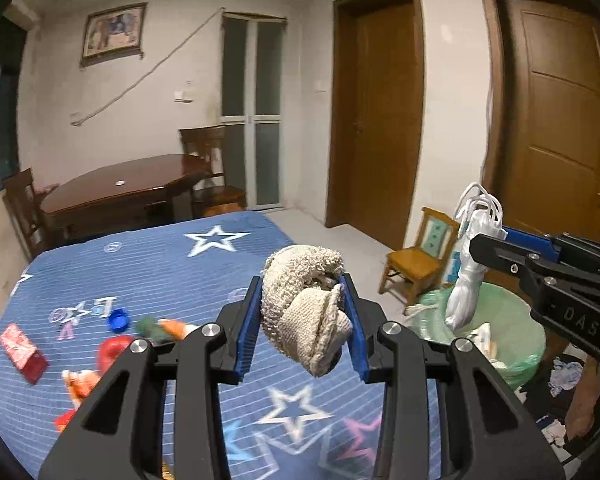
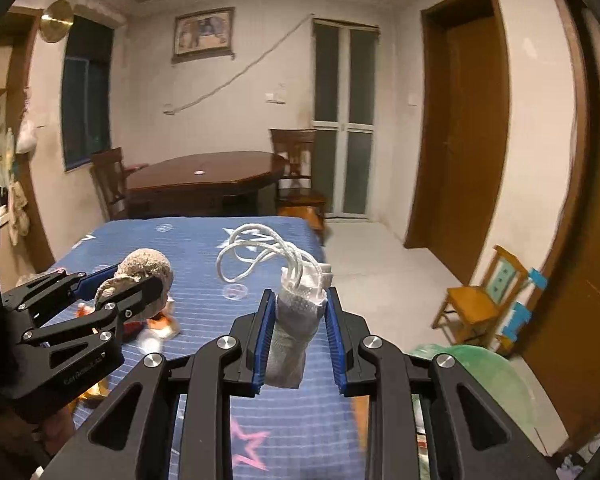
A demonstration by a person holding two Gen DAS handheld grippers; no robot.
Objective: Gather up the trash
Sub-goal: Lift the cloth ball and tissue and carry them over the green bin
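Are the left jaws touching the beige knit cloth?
Touching. The left wrist view shows the left gripper with both blue pads pressed into the balled beige knit cloth, held above the bed.

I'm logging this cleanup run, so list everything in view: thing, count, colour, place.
knitted cloth: 1, beige, in left gripper
bag with cords: 1, white, in right gripper
bin liner: 1, green, floor right of bed
bed cover: 1, blue with stars
red packet: 1, on bed, left
bottle cap: 1, blue, on bed
small chair: 1, yellow wood, near the bin
table: 1, dark wood, beyond bed
doors: 2, brown, right wall
left gripper: 1, black, blue pads
right gripper: 1, same
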